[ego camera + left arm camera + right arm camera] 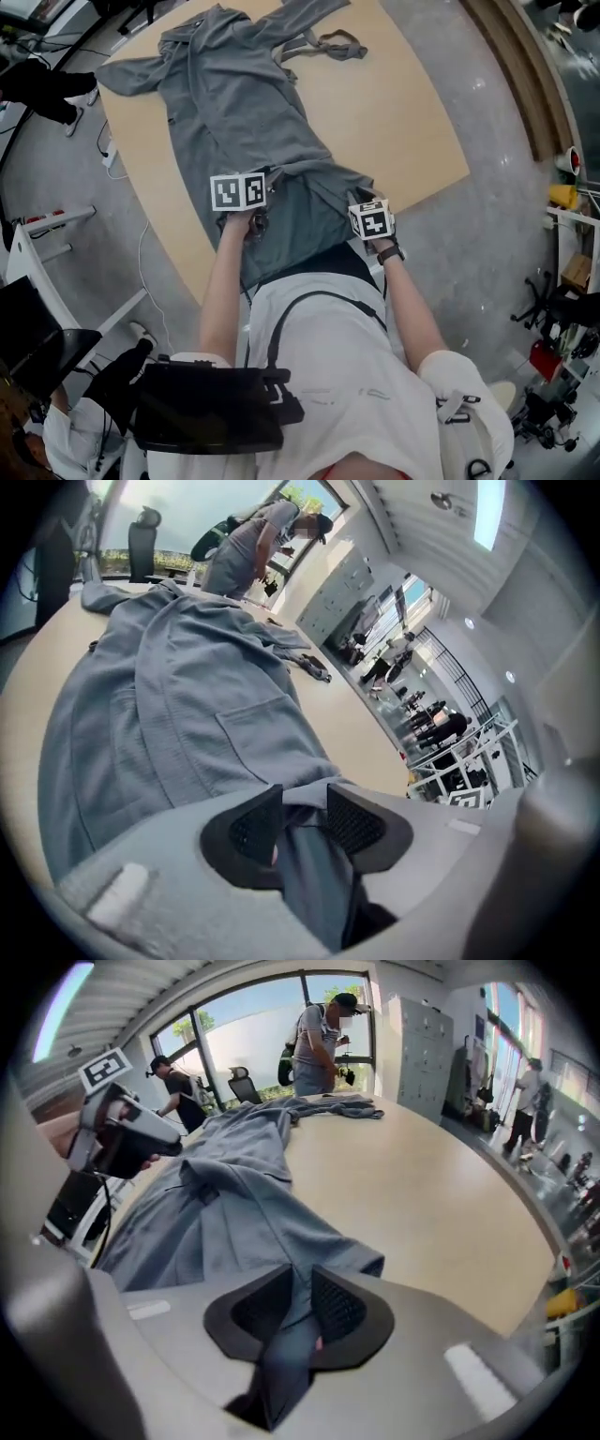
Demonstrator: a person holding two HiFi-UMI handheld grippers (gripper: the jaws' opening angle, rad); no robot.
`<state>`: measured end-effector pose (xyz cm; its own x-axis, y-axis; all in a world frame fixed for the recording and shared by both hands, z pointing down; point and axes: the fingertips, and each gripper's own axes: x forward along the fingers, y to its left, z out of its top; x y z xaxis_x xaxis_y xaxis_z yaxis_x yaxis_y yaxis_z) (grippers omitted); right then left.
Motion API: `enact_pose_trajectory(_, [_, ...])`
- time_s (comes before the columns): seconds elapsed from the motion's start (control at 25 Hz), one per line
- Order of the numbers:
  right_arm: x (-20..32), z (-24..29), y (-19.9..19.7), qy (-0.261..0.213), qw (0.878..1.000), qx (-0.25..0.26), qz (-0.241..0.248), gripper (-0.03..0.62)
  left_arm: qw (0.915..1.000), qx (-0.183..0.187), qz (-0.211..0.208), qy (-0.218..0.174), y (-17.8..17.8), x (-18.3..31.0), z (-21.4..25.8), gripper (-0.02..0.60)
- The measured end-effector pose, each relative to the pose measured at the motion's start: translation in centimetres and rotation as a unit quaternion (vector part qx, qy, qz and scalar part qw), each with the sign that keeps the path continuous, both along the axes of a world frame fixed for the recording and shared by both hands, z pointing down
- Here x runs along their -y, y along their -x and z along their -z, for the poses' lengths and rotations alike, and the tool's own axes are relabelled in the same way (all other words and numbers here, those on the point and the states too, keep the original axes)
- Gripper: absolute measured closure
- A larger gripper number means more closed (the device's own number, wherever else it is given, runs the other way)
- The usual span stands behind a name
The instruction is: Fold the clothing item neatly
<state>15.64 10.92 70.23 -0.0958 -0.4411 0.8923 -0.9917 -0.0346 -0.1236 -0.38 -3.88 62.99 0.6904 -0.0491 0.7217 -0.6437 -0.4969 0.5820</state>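
A long grey garment (pixel 234 103) lies spread lengthwise on the wooden table (pixel 403 122), sleeves at the far end and hem at the near edge. My left gripper (pixel 246 208) is at the hem's left part. In the left gripper view a fold of the garment (pixel 187 705) runs between the pads, with the left gripper (pixel 302 803) shut on it. My right gripper (pixel 364 208) is at the hem's right corner. In the right gripper view the right gripper (pixel 302 1283) pinches the garment's (pixel 234 1194) edge, which hangs down through the jaws.
A grey belt (pixel 328 42) lies by the garment's far right sleeve. The left gripper's marker cube (pixel 105 1068) shows in the right gripper view. People stand beyond the table's far end (pixel 323 1040). Cables (pixel 108 155) and racks (pixel 572 272) flank the table.
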Motion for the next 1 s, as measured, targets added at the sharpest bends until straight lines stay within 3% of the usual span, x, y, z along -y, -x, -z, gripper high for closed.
enact_pose_trajectory(0.12, [-0.3, 0.6, -1.0, -0.004, 0.999, 0.007, -0.042, 0.588, 0.9996, -0.022, 0.019, -0.003, 0.9, -0.4, 1.4, 0.426])
enact_pose_trajectory(0.32, [-1.8, 5.7, -0.7, -0.051, 0.995, 0.056, -0.057, 0.588, 0.9978, -0.047, 0.046, 0.002, 3.7, -2.3, 2.4, 0.426])
enact_pose_trajectory(0.44, [-2.2, 6.5, -1.6, -0.069, 0.997, 0.019, -0.042, 0.588, 0.9956, -0.058, 0.072, 0.012, 5.3, -4.0, 2.7, 0.426])
enact_pose_trajectory(0.48, [-1.8, 6.0, -1.9, -0.070, 0.997, 0.004, -0.032, 0.577, 0.9950, -0.059, 0.078, 0.015, 5.7, -4.6, 2.7, 0.426])
enact_pose_trajectory(0.56, [-0.6, 3.9, -1.8, -0.057, 0.998, -0.011, -0.004, 0.459, 0.9943, -0.058, 0.088, 0.019, 6.4, -6.1, 2.5, 0.426])
enact_pose_trajectory(0.72, [1.1, -0.2, -1.4, -0.020, 0.999, -0.035, 0.030, 0.456, 0.9912, -0.050, 0.121, 0.021, 8.4, -9.0, 2.6, 0.426])
enact_pose_trajectory(0.8, [1.4, -0.3, -1.9, -0.025, 0.999, -0.044, 0.015, 0.472, 0.9882, -0.049, 0.143, 0.022, 9.2, -10.4, 2.8, 0.428])
enact_pose_trajectory(0.88, [1.4, 0.2, -2.3, -0.025, 0.998, -0.053, 0.004, 0.542, 0.9836, -0.050, 0.171, 0.027, 9.9, -12.3, 3.1, 0.428])
enact_pose_trajectory(1.0, [1.2, 1.5, -1.9, -0.041, 0.999, -0.030, 0.015, 0.556, 0.9774, -0.054, 0.202, 0.035, 10.3, -15.8, 3.5, 0.428])
